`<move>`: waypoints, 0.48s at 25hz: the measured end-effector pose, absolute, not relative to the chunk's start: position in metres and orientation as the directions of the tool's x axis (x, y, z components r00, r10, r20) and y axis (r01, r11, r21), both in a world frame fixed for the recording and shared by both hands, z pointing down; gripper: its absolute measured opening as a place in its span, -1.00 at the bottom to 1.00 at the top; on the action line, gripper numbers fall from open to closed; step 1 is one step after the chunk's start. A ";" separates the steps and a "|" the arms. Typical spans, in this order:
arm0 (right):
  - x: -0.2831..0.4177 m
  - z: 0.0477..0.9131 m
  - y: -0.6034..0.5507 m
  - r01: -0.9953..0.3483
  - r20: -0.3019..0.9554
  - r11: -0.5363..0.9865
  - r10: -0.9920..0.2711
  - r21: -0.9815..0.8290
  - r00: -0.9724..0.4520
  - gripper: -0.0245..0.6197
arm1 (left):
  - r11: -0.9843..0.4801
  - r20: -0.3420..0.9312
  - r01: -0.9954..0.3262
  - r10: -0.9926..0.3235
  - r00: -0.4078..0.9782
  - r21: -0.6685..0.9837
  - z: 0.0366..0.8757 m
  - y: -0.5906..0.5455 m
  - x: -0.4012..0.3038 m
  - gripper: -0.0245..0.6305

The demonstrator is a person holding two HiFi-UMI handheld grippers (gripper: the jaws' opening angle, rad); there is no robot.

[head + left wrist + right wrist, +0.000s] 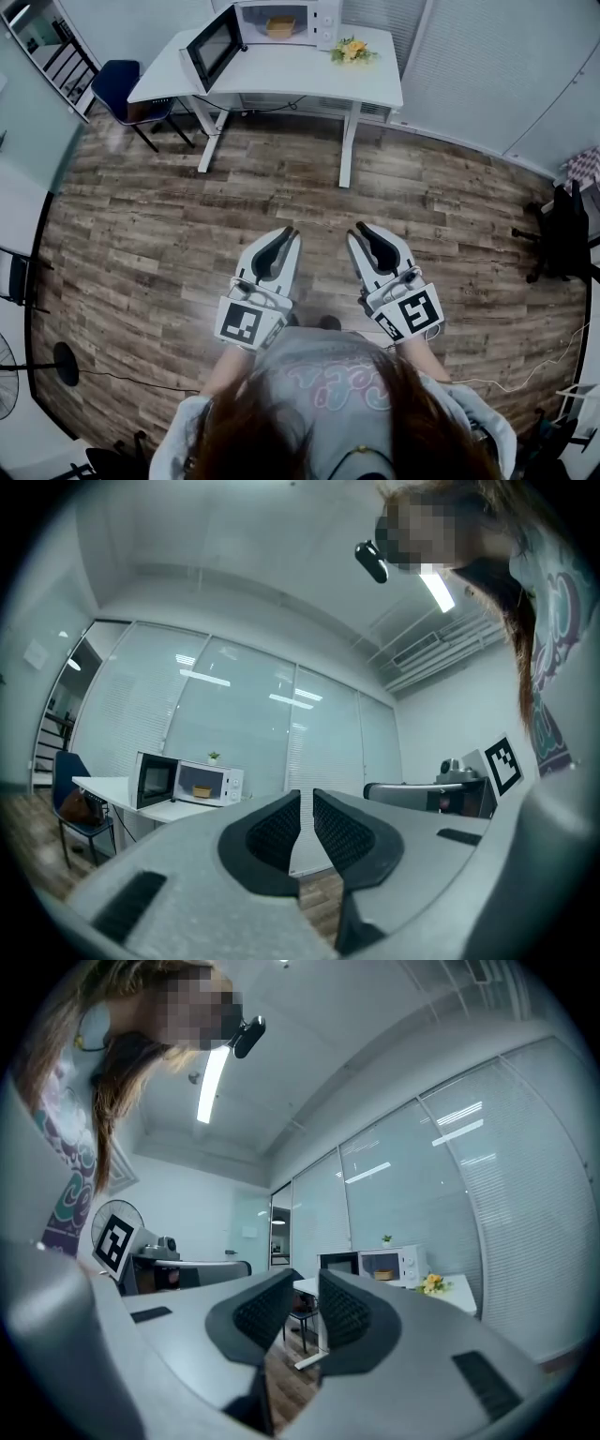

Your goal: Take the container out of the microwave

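A white microwave [281, 21] stands on the white table [300, 80] at the far end of the room, its door [214, 47] swung open to the left. A small yellowish container [279, 27] sits inside it. The left gripper view shows the microwave [211, 782] and container [200, 790] far off, as does the right gripper view, where the container [382, 1275] is tiny. Both grippers are held close to the person's body, well short of the table. My left gripper [290, 232] is shut and empty. My right gripper [358, 228] stands slightly open with nothing between its jaws.
Yellow flowers [352, 49] lie on the table right of the microwave. A blue chair [120, 84] stands at the table's left end. Wood floor [281, 206] stretches between me and the table. A black chair [562, 234] is at the right, a fan [5, 375] at the left.
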State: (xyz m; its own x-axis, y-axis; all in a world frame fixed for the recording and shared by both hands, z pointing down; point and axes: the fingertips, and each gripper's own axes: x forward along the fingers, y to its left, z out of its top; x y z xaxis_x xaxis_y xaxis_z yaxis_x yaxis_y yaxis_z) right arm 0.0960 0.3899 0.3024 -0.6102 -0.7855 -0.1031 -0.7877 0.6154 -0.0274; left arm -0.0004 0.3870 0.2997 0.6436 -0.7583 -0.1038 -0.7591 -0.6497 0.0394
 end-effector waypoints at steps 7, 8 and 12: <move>0.114 0.301 0.398 -0.802 -0.160 0.595 -0.797 -0.046 -0.582 0.17 | -0.612 -0.146 -0.789 -0.787 0.600 0.060 0.300 0.398 0.004 -0.07; 0.116 0.302 0.400 -0.801 -0.159 0.596 -0.797 -0.050 -0.583 0.24 | -0.603 -0.142 -0.796 -0.794 0.591 0.061 0.302 0.399 0.004 -0.04; 0.120 0.306 0.406 -0.792 -0.142 0.610 -0.788 -0.043 -0.599 0.29 | -0.579 -0.139 -0.814 -0.811 0.568 0.054 0.304 0.407 0.007 -0.02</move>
State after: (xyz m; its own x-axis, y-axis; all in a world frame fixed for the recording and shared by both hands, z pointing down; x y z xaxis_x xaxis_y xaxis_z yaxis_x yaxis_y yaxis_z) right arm 0.1205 0.4065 0.3062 -0.5992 -0.7879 -0.1418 -0.7915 0.6097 -0.0428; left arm 0.0067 0.4068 0.3043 0.5680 -0.8111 -0.1394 -0.8135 -0.5790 0.0542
